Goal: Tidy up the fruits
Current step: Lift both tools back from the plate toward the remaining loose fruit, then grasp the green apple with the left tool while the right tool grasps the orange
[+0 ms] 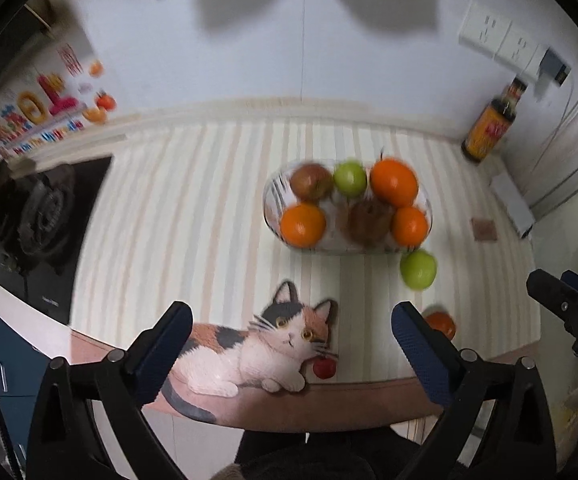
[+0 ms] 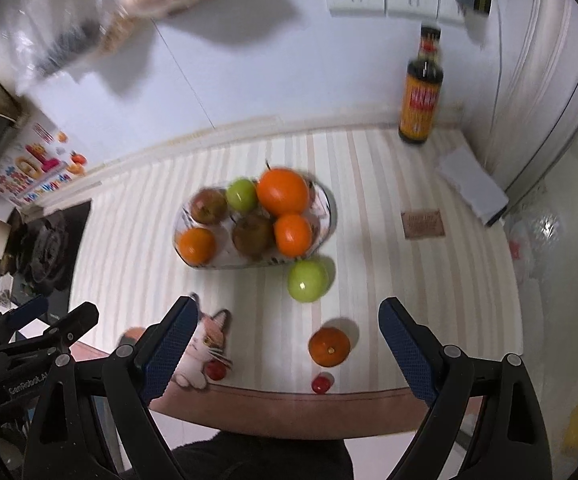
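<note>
A glass fruit bowl (image 1: 273, 196) (image 2: 327, 216) stands mid-counter, holding oranges, brownish apples and a green apple. A loose green apple (image 1: 417, 269) (image 2: 308, 281) lies just right of the bowl. A small orange tangerine (image 2: 329, 346) (image 1: 443, 323) lies nearer the front edge, with two small red fruits (image 2: 321, 383) (image 1: 324, 367) by the edge. My left gripper (image 1: 291, 344) is open and empty above the cat mat. My right gripper (image 2: 285, 344) is open and empty, with the tangerine between its fingers in view, below it.
A cat-shaped mat (image 1: 265, 348) lies at the front edge. A dark sauce bottle (image 2: 421, 92) stands at the back right by wall sockets. A gas hob (image 1: 45, 216) is at the left. A small brown coaster (image 2: 424, 223) and white box (image 2: 473, 186) lie right.
</note>
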`<move>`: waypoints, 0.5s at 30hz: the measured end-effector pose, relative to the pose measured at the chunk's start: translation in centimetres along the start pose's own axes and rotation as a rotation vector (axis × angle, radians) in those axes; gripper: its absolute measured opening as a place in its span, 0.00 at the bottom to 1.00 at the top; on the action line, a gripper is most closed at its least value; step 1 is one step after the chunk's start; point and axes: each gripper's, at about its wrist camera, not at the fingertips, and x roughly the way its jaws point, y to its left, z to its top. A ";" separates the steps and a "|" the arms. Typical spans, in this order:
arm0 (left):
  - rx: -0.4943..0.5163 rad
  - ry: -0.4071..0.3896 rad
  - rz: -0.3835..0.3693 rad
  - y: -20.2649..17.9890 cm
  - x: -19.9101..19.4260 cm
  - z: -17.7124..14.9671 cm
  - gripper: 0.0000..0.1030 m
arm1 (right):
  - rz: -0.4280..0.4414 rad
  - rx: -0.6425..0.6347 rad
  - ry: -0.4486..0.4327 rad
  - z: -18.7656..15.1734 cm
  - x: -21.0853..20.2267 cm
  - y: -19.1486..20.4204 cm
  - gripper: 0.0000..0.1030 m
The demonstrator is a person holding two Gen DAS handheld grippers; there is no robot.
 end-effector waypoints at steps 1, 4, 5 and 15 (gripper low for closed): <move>0.005 0.030 0.002 -0.1 1.5 -0.1 0.99 | -0.004 0.001 0.025 -0.1 1.1 -0.3 0.91; 0.010 0.122 -0.028 -0.3 5.1 -0.8 0.99 | 0.002 0.017 0.131 -0.9 5.7 -1.7 0.91; 0.003 0.167 -0.045 -0.3 6.6 -1.1 0.99 | -0.004 0.021 0.163 -1.2 7.0 -2.1 0.91; -0.060 0.491 -0.176 -0.8 16.4 -5.6 0.99 | 0.008 0.121 0.394 -4.7 17.9 -6.2 0.91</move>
